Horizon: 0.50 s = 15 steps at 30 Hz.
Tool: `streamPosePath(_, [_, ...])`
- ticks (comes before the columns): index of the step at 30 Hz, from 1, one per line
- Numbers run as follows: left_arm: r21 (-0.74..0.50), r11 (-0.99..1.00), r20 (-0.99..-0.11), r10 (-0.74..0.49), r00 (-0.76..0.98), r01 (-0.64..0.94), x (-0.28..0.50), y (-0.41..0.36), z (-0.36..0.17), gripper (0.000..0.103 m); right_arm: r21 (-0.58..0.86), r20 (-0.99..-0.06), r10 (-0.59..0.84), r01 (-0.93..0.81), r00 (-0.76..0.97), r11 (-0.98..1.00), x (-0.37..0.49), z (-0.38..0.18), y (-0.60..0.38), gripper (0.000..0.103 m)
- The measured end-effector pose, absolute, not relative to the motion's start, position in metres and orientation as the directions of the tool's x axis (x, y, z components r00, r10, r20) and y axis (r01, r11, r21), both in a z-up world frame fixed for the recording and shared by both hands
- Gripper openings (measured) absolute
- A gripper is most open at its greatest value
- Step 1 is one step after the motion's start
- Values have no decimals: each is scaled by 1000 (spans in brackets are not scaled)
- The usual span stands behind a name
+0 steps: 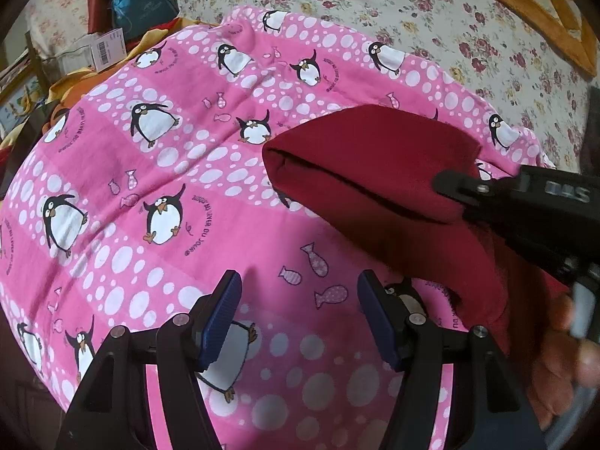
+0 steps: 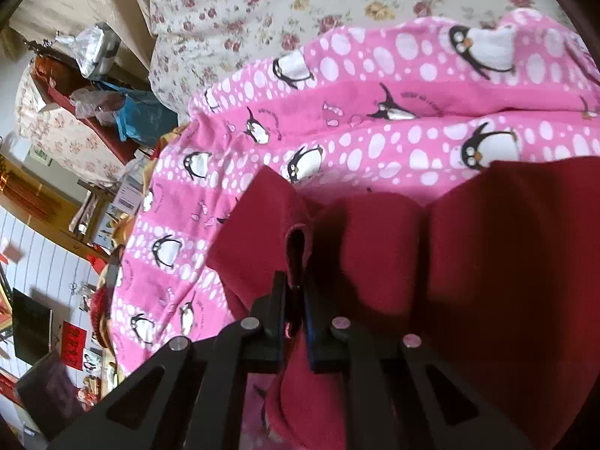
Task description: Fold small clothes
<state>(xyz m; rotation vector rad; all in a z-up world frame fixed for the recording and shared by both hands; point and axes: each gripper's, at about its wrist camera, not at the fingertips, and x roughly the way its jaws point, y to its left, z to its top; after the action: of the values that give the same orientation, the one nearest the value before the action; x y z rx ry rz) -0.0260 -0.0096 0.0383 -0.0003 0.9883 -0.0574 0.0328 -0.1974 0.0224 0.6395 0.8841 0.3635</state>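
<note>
A dark red garment [image 1: 375,172] lies folded over on a pink penguin blanket [image 1: 150,150]. In the left wrist view my left gripper [image 1: 300,300] hovers open over the blanket just left of the garment, with nothing between its blue pads [image 1: 221,315]. My right gripper [image 1: 461,187] comes in from the right and clamps the garment's lifted fold. In the right wrist view the right gripper [image 2: 296,300] is shut on a pinched ridge of the red garment [image 2: 487,262], which spreads to both sides over the pink blanket [image 2: 375,86].
The blanket rests on a floral bedsheet [image 1: 412,11] with an orange quilt [image 1: 543,11] at the far right. A blue bag [image 1: 142,3] and tagged items lie beyond the blanket's left edge. A hand [image 1: 562,337] holds the right gripper. A cluttered shelf [image 2: 93,112] stands left.
</note>
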Motion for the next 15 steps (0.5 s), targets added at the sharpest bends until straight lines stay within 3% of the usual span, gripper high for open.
streamPosePath(15, [-52,996,-822,-87,562,78,-36,-18,50,45,563,-604,437,-31,666,826,-65,77,-281,8])
